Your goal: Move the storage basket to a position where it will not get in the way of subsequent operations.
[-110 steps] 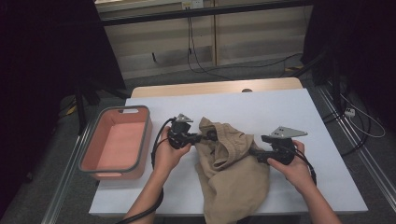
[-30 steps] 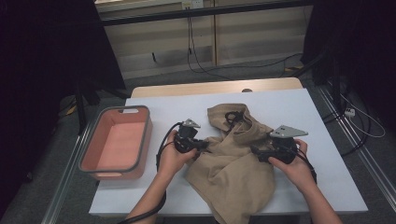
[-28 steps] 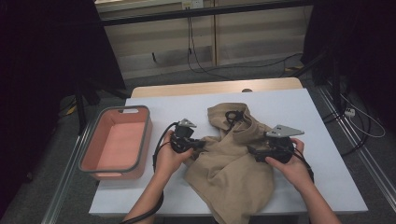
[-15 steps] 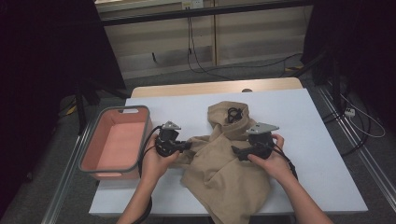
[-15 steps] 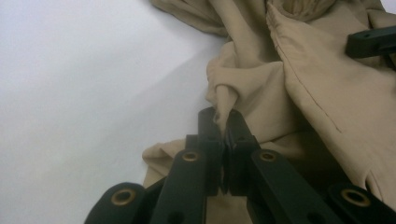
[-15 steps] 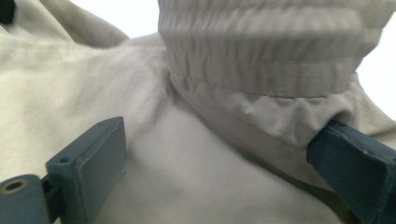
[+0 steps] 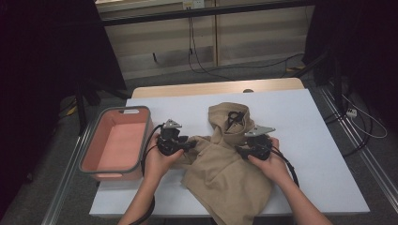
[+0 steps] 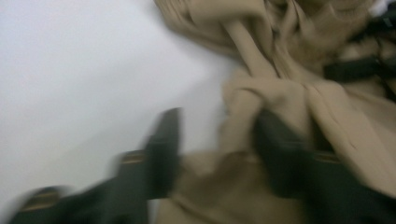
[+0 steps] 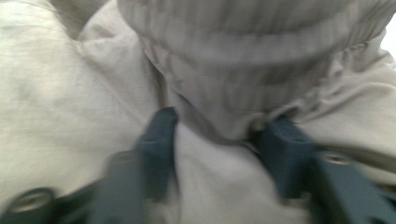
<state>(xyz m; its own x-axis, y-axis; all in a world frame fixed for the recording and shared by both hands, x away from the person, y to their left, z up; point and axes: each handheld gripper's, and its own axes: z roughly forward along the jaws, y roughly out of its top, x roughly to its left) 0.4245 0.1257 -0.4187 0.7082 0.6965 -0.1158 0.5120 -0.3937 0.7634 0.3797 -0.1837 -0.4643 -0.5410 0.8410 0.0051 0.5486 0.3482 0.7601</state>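
A tan garment lies crumpled on the white table, its black drawstring at the far end. My left gripper is at the cloth's left edge. In the left gripper view its jaws have just been opening: a fold of the garment sits between them, and the left jaw stands free over bare table. My right gripper rests on the garment's middle. Its jaws have just been closing and pinch a bunch of the ribbed band.
An empty pink basket with a grey rim stands at the table's left edge, close to my left hand. Bare white table lies to the right and behind the garment. Cables run across the floor beyond the table.
Both hands have moved left across the table. The left jaws, shut on the cloth before, now stand apart. The right jaws have come down onto the garment and narrowed around it.
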